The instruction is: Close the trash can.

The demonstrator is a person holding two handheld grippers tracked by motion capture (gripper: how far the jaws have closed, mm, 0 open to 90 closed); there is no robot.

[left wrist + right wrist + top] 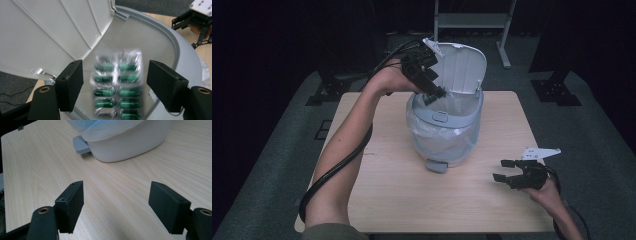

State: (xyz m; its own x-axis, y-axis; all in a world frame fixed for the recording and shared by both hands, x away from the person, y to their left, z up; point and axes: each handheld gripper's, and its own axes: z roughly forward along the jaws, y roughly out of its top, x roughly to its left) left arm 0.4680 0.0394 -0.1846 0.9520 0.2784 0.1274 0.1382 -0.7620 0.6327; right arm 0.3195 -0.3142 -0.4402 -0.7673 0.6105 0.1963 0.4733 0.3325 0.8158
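Overhead, left claw (113, 82) released; blister pack (117, 85) between jaws, inside bin rim (175, 50); right claw (503, 170) released.

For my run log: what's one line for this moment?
left tool: open over bin | blister pack: between jaws, blurred | lid: up | right tool: open, empty

White bin (447, 142) with grey rim, green capsules in silver blister pack (117, 85), pale woodgrain table (392, 195)

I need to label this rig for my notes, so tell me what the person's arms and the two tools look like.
Both forearms are bare, with no sleeves showing. The left tool and right tool are black, jointed frames, each ending in two blocky black jaws with small screw holes and brass-coloured pivot rings. A thick black cable trails from the left tool. A pale three-cornered plate with dots tops the right tool.
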